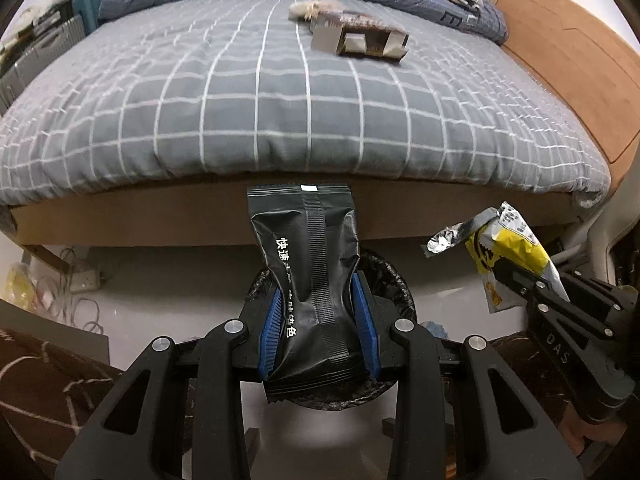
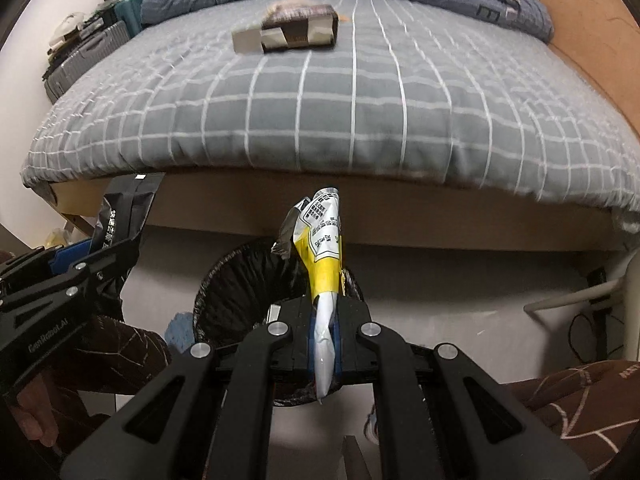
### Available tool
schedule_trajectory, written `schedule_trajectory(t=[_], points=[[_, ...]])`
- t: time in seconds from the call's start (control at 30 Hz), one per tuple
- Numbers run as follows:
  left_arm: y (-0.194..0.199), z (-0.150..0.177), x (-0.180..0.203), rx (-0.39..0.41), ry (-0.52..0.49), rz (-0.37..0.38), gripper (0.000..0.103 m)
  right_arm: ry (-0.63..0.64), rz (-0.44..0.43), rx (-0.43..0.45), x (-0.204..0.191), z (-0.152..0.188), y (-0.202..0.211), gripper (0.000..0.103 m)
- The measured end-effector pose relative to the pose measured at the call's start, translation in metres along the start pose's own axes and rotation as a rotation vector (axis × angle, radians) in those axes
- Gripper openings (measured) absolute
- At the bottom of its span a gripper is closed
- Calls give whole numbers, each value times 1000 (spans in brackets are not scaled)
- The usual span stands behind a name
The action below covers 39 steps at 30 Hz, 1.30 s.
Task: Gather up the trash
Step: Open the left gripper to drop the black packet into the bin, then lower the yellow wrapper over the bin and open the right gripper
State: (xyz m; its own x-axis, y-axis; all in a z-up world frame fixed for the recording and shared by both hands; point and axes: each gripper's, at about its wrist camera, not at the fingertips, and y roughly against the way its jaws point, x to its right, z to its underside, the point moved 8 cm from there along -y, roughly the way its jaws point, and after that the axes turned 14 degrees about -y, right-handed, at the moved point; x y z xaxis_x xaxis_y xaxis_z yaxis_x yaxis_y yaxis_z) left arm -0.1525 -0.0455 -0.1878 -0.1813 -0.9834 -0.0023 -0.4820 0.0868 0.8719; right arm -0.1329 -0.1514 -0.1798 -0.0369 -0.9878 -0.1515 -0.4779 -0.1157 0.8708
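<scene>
My left gripper (image 1: pixel 318 320) clamps its jaws on the black snack packet (image 1: pixel 310 264) and my right gripper (image 2: pixel 325 344) pinches the yellow wrapper (image 2: pixel 322 256), both poised above the lined bin (image 2: pixel 236 280) for dropping.

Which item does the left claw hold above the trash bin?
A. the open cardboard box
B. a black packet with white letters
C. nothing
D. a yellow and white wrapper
B: the black packet sits clamped between the blue pads of the left claw, above the trash bin; the cardboard box lies on the bed.
</scene>
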Motion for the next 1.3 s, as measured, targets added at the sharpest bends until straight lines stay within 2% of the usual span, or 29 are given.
schedule_trajectory(t=[0.37,0.7,0.87,1.03,1.1,1.17,1.3], points=[[-73,10,14,-102,-13,32,33,-67,11,-101,19,2,-55,5],[-98,11,28,-145,-49,53,35,-90,9,-138,27,5,-72,5],[-99,11,27,-163,-63,54,47,-88,6,-146,23,6,-75,5],[-87,6,18,-138,-71,22,69,-73,-10,-138,13,3,-77,5],[-82,5,12,-138,-74,16,74,-65,-16,-127,9,1,-75,5],[-77,4,4,-131,-72,4,75,-44,-25,-106,-1,-1,-73,5],[-68,2,-17,-108,-27,-18,85,-32,-38,-99,-16,-3,-74,5]])
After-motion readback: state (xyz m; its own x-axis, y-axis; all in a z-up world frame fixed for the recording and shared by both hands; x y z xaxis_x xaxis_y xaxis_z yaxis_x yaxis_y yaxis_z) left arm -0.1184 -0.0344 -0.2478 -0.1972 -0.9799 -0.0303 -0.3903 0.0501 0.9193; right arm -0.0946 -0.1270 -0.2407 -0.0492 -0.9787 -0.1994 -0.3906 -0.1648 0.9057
